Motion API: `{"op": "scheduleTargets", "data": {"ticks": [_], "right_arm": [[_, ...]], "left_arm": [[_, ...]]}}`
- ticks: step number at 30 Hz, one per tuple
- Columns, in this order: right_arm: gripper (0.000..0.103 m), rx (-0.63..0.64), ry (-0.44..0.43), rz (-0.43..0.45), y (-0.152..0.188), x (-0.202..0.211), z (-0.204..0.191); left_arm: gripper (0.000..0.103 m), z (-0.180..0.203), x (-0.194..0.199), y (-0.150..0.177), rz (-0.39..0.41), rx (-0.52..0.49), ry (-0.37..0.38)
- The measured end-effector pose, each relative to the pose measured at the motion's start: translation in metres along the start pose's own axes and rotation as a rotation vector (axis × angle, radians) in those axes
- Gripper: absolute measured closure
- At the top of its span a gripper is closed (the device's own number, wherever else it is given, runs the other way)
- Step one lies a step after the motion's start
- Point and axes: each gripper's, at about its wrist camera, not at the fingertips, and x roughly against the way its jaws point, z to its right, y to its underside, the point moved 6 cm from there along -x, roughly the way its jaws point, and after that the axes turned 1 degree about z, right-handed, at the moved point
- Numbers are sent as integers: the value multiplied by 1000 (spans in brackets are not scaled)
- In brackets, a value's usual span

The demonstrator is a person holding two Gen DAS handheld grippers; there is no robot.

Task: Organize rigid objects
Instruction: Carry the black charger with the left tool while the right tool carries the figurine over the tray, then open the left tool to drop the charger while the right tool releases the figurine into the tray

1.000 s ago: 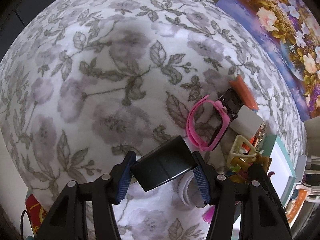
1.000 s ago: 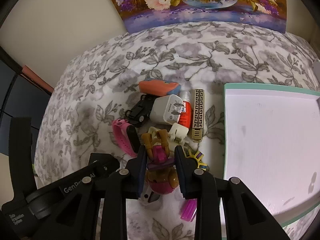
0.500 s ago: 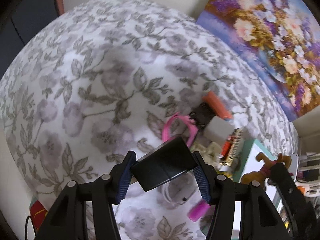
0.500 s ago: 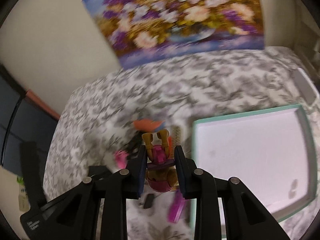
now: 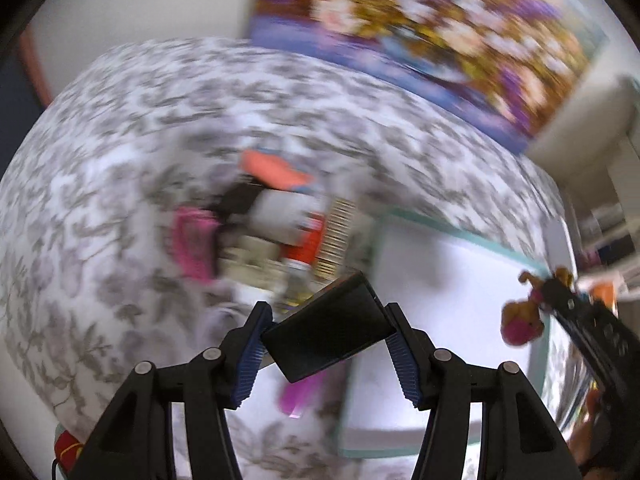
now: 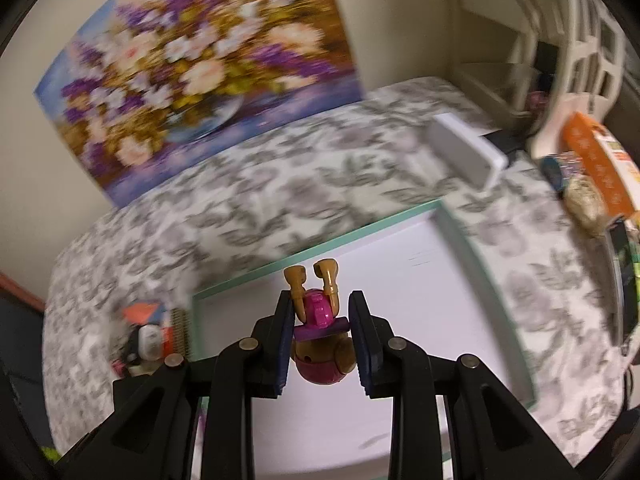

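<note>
Toy figure (image 6: pixel 322 340) pinched between right gripper (image 6: pixel 320 344) pads, head toward the wrist, legs pointing forward away from the camera. Directly below and ahead of that gripper: white tray with teal rim (image 6: pixel 320 250), bare inside as far as visible. So the toy hangs over the tray's near half, with the drop target straight down; no sideways travel seems needed, just lower and release.

Left gripper (image 5: pixel 326 340) is clamped on a black flat box (image 5: pixel 328 330), held tilted, long axis running across between the fingers, lower-left to upper-right. Tray rim (image 5: pixel 432 228) lies ahead and to the right of this gripper; the box overlaps the tray's near-left corner in view, height above it unclear. In the left wrist view the right gripper (image 5: pixel 536 310) with the toy (image 5: pixel 520 322) shows far right, over the tray's right side. Right hand looks better placed over the tray; left needs a short move right and forward.

Further ahead-left of the left gripper, a heavily blurred pile on the floral bed cover (image 5: pixel 120 160): pink band (image 5: pixel 194 244), white block (image 5: pixel 280 220), orange piece (image 5: pixel 272 172), gold-and-black patterned bar (image 5: pixel 336 240). All beside the tray's left edge, outside it. Magenta item (image 5: pixel 296 396) just under the box, also off the tray.

Beyond the tray: flower painting (image 6: pixel 200 64) against the wall, white flat box (image 6: pixel 464 152) on the bed at far right.
</note>
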Motion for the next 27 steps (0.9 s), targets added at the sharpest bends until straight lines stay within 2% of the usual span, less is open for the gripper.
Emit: {"op": "scheduleTargets", "data": {"ticks": [6,17,27], "right_arm": [[74,-35,86,16,-10,-3,35],[74,-81,130,-27,-12,-19,68],[74,-90,139,-57,-7,-22,74]], "left_arm": [[43,52,-20,6,-2,-143,-23],[43,93,-61,7,-38,-216,-24],[40,106,-64,16,-38,-284,-41]]}}
